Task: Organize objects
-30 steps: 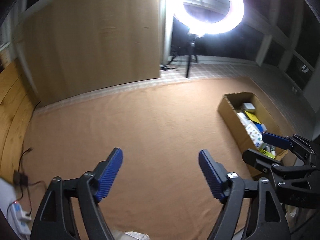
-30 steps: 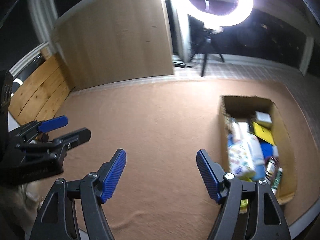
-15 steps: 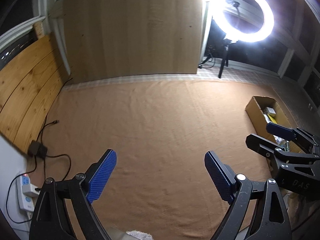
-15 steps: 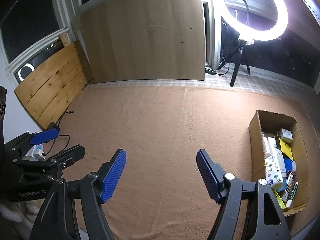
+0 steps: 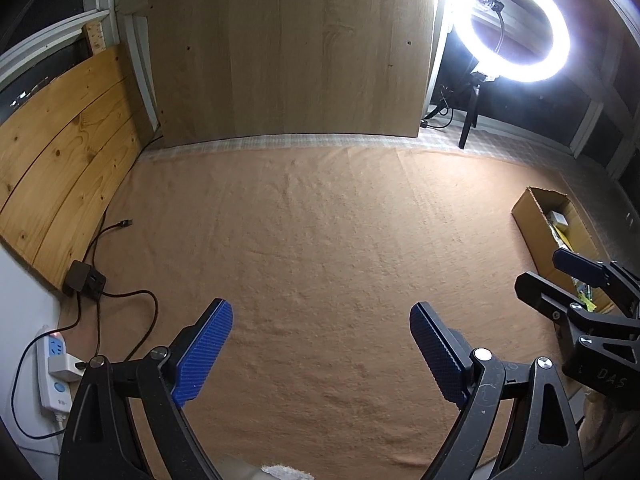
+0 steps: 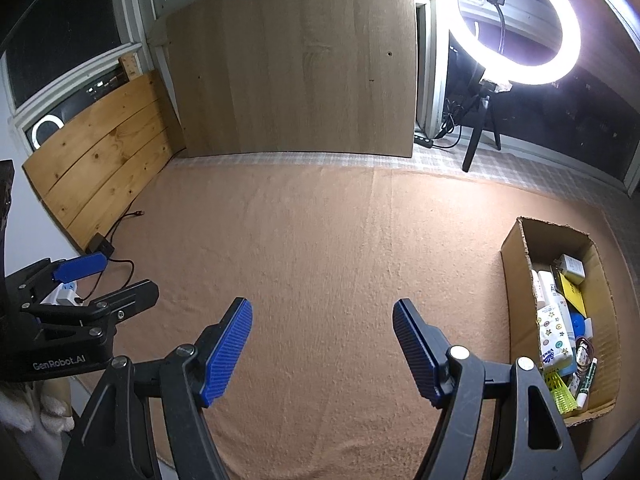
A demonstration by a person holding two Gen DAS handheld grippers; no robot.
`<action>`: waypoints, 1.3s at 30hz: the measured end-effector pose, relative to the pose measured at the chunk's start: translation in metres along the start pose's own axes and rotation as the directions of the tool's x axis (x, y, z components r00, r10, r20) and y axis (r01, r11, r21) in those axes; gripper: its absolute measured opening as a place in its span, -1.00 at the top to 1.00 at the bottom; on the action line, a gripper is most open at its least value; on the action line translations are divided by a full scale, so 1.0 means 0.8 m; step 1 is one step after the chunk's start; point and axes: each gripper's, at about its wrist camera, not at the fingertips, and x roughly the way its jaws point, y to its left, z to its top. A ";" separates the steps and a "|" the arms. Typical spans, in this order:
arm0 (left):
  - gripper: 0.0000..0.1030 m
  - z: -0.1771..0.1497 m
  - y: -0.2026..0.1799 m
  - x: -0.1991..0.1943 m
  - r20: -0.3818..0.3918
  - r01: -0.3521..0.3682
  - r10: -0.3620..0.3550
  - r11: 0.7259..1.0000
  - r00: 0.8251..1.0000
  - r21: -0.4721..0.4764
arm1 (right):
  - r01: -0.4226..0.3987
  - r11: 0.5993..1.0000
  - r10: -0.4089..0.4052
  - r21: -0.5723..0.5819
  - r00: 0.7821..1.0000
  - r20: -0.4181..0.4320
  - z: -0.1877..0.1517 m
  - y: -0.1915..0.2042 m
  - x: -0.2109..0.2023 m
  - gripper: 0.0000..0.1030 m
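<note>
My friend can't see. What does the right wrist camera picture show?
The right hand-held gripper hangs open and empty over a tan cloth. A cardboard box full of small things sits at the right, the left hand-held gripper shows at the left edge, and a bright ring light shines behind.

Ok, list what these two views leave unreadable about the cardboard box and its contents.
- Left wrist view: the right gripper covers the near end of the cardboard box; most contents are hidden.
- Right wrist view: box labels are too small to read; its near corner lies behind the gripper's own finger.
</note>
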 end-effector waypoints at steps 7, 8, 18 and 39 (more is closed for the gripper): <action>-0.80 0.007 0.005 0.005 -0.003 0.008 -0.008 1.000 1.000 -0.009 | 0.014 1.000 -0.014 0.006 1.000 0.007 0.000 0.000 -0.002 -0.35; -0.80 0.007 0.004 0.006 -0.005 0.009 -0.009 1.000 1.000 -0.007 | 0.014 1.000 -0.014 0.009 1.000 0.005 -0.001 0.000 -0.001 -0.35; -0.80 0.010 -0.004 0.012 -0.014 0.016 -0.016 1.000 1.000 0.007 | 0.023 0.999 -0.023 0.038 1.000 -0.002 -0.004 -0.010 0.000 -0.35; -0.80 0.011 -0.002 0.022 -0.023 0.019 -0.018 1.000 1.000 0.017 | 0.036 0.998 -0.036 0.058 0.999 -0.005 -0.007 -0.018 0.001 -0.35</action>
